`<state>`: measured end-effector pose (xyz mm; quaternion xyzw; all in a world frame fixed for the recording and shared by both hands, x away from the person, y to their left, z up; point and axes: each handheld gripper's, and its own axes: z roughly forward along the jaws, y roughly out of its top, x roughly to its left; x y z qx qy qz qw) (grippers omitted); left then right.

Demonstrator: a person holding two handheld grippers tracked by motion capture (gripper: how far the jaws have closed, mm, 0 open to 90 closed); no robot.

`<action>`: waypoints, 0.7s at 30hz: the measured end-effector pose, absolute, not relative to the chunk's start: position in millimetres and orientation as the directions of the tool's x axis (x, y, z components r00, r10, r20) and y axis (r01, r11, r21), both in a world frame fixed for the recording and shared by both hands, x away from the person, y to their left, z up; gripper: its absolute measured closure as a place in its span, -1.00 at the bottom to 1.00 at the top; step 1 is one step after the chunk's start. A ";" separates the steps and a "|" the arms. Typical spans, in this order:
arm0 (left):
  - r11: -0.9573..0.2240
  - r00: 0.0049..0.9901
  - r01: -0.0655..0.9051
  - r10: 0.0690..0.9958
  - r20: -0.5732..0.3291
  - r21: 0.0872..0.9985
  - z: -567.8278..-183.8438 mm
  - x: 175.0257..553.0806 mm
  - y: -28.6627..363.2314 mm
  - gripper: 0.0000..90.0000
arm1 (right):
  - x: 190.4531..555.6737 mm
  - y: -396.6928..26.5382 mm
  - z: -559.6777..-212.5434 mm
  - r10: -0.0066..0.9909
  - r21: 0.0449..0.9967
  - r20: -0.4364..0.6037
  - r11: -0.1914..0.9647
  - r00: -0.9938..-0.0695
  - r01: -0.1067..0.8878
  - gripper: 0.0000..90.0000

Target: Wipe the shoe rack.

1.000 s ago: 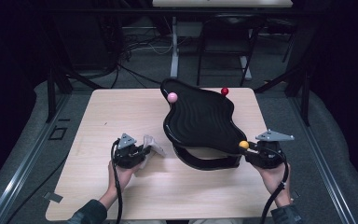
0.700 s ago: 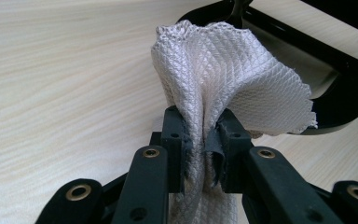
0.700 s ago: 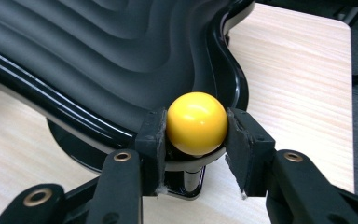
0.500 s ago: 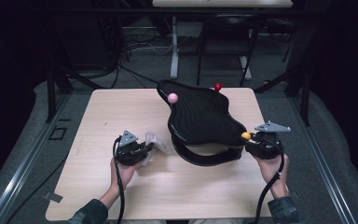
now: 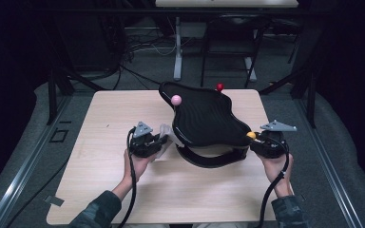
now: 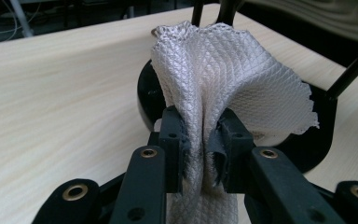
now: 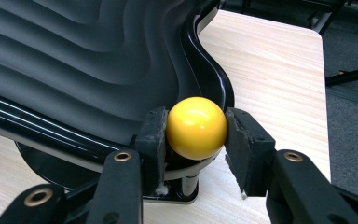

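Observation:
A glossy black wavy tray (image 5: pixel 204 118) stands on a black ring base (image 5: pixel 209 159) in the middle of the wooden table (image 5: pixel 119 114). Ball knobs sit on its rim: pink (image 5: pixel 176 99), red (image 5: pixel 219 87) and yellow (image 5: pixel 251 135). My left gripper (image 5: pixel 159 141) is shut on a bunched white mesh cloth (image 6: pixel 223 70), held just off the tray's left edge above the base (image 6: pixel 317 140). At the tray's right corner, my right gripper (image 7: pixel 193 135) is shut on the yellow ball (image 7: pixel 196 127), with the ribbed tray surface (image 7: pixel 74 60) right behind it.
Bare wood lies to the left and in front of the tray. The table's right edge (image 7: pixel 324 93) runs close to my right hand. Beyond the far edge are chair legs and cables (image 5: pixel 180 52) on a dark floor.
My left gripper has carried the cloth right and up, closer to the tray's left edge. The yellow ball rose slightly and the red ball shifted left as the tray turned a little.

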<state>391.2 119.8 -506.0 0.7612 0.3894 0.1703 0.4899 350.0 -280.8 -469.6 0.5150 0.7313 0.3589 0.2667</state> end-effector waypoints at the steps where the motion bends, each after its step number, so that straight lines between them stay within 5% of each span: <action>1: -0.218 0.641 0.421 0.758 -0.119 0.881 -502.6 393.6 118.3 0.65 | 349.9 -280.8 -469.8 0.945 0.800 -0.021 0.212 -0.327 0.561 0.32; 21: -0.211 0.689 0.341 0.719 -0.091 0.916 -464.5 414.2 102.8 0.68 | 349.9 -281.0 -471.1 0.942 0.805 -0.027 0.220 -0.336 0.552 0.32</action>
